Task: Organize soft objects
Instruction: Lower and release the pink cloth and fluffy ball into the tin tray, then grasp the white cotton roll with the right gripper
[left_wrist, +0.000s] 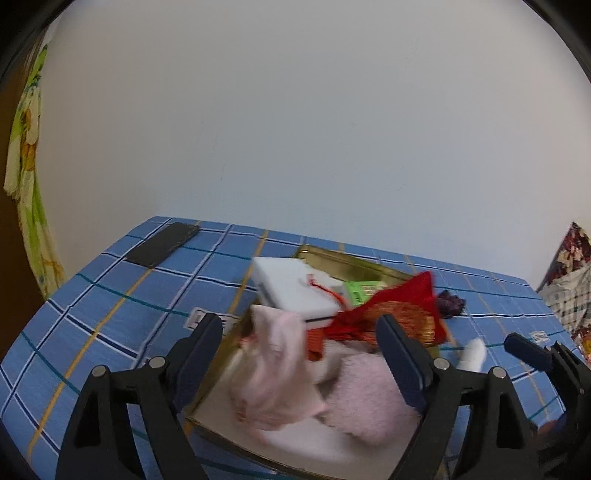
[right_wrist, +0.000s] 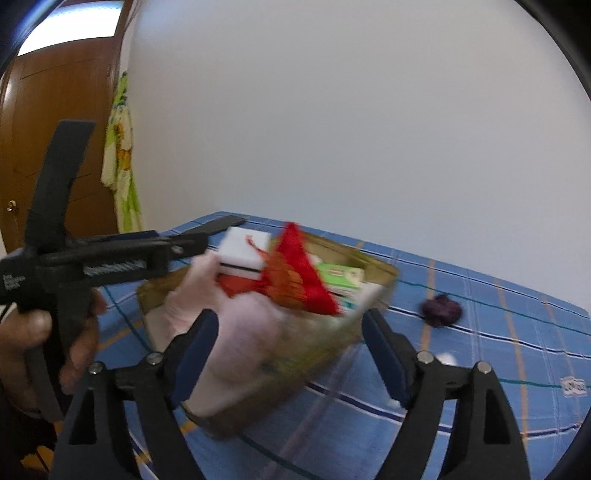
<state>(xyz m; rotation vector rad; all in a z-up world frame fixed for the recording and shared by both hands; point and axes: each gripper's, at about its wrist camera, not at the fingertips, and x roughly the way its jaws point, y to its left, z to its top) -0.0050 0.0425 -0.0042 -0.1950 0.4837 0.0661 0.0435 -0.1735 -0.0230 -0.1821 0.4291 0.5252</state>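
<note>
Left gripper (left_wrist: 301, 343): fingers spread wide, nothing pinched; the pink cloth sits between them, blurred, and neither pad presses on it.
Right gripper (right_wrist: 290, 349): fingers released as well, standing apart on either side of the tray's near corner, gripping nothing.
Pink cloth (left_wrist: 280, 369): there it is, loose and rumpled in the near end of the tray, smeared by motion in both views; a second fluffy pink piece (left_wrist: 369, 391) lies just beside it to the right.
Tray (left_wrist: 354, 260): shallow, gold-rimmed, on the counter, packed with things.
White box (left_wrist: 291, 291): resting at the far left of the tray, with a red cord across its top.
Red pouch (left_wrist: 399, 314): gold-banded, draped over the middle of the tray, partly over the white box's edge.
Green packet (left_wrist: 360, 290): tucked behind the pouch, towards the tray's far side.
Purple bundle (right_wrist: 441, 309): small, dark, out on the counter, well apart from the tray on its right.
Counter (left_wrist: 110, 295): covered with a blue checked cloth; a black phone (left_wrist: 162, 244) lies flat at its far left corner.
Person's hand (right_wrist: 33, 347): wrapped round the left gripper's handle, seen at the left edge of the right wrist view.
</note>
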